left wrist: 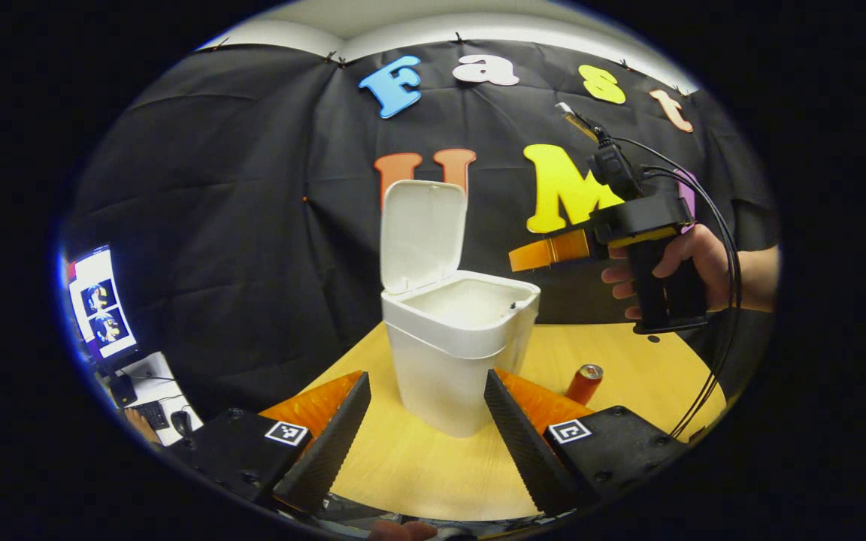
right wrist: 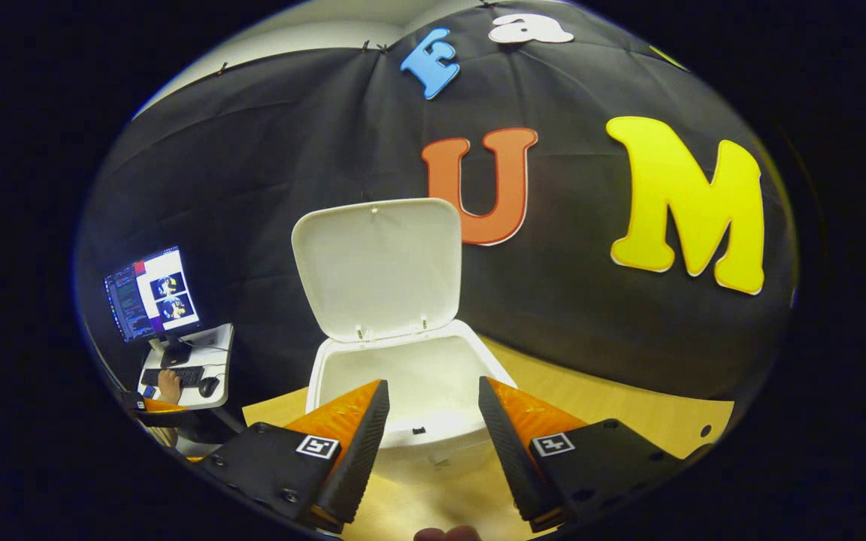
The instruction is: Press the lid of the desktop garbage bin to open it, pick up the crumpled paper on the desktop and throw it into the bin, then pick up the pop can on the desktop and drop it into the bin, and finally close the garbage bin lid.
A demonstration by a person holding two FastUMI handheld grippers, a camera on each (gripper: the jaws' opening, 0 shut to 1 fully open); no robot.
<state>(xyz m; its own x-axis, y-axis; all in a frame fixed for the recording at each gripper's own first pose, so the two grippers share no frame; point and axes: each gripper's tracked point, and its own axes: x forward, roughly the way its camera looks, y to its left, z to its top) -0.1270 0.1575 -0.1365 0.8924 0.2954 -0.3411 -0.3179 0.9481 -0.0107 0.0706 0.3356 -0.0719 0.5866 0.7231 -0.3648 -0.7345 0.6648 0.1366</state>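
The white desktop bin (left wrist: 452, 349) stands on the wooden table with its lid (left wrist: 422, 233) swung up and open. My left gripper (left wrist: 427, 387) is open just in front of the bin's base, nothing between its fingers. A red pop can (left wrist: 585, 383) lies on the table right of the bin. My right gripper (left wrist: 546, 252), held by a hand (left wrist: 685, 259), hovers above and to the right of the bin's mouth. In the right gripper view the right gripper (right wrist: 433, 398) is open and empty over the bin's open top (right wrist: 410, 383), the raised lid (right wrist: 376, 267) behind it.
The wooden table (left wrist: 433, 469) runs out to the right behind the can. Black cloth walls the back. A side desk with a monitor (right wrist: 151, 293), keyboard and mouse stands at far left, a person's hand on it. Cables (left wrist: 719, 300) hang from the right gripper.
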